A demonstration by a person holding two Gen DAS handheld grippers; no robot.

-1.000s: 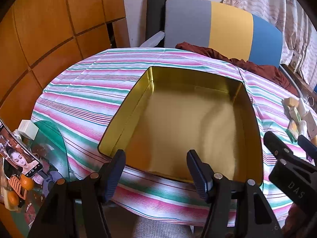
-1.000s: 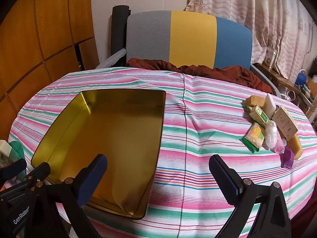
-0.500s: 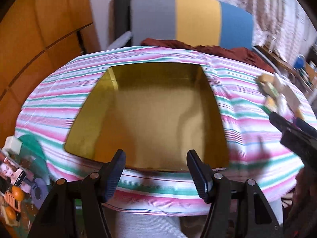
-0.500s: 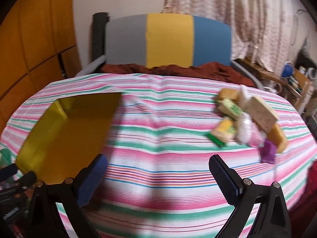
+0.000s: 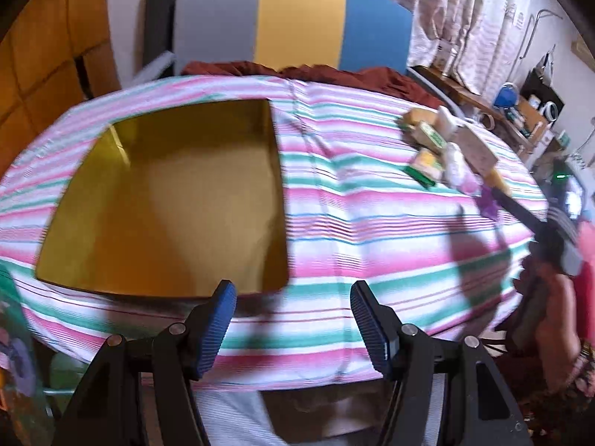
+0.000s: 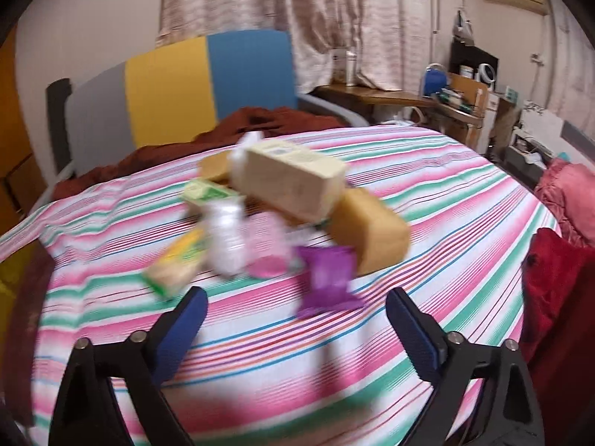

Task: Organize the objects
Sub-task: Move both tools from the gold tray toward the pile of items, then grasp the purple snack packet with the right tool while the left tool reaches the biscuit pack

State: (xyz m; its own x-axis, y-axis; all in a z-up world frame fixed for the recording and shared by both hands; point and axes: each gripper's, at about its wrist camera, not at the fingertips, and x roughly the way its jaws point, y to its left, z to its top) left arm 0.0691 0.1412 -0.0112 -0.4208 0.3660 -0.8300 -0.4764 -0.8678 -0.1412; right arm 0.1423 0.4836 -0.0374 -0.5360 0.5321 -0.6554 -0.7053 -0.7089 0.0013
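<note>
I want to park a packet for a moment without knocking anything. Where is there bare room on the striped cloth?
The widest bare stretch of striped cloth lies between the gold tin and the pile of packets. The tin's floor also shows nothing in it. Cloth is bare between the purple packet and the right gripper, whose jaws are closing on nothing. The pile itself is crowded.

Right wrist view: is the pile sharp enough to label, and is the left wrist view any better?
Right wrist view: heavy motion blur smears the purple foil packet and cream rectangular box; print unreadable. Left wrist view: milder blur, the gold metal tin reads clearly, fisheye bends the striped tablecloth.
</note>
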